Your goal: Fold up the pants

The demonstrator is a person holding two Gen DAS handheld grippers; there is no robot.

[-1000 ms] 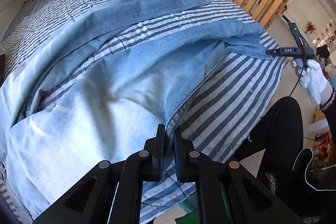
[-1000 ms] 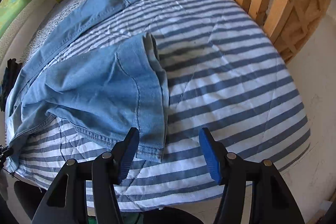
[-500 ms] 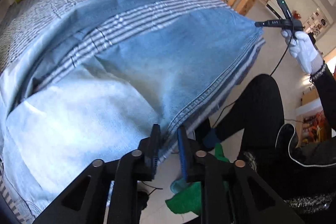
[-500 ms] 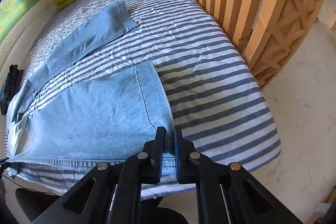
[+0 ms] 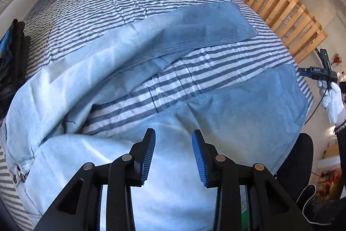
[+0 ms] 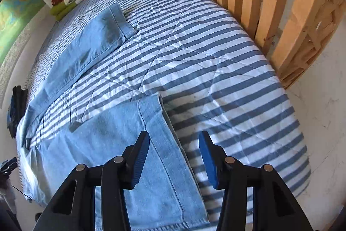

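- Both claws are spread and hold nothing: your left claw hovers over the pale seat of the pants, your right claw over the near leg's hem.
- To my eye the step in hand is bringing one leg onto the other; pinch hem and waist side together, lift evenly and keep the cloth taut.
- Match the seams before you set it down.
- The pants are light blue denim, spread across the striped bed; in the right view the far leg runs to the upper left, well apart from the near one.
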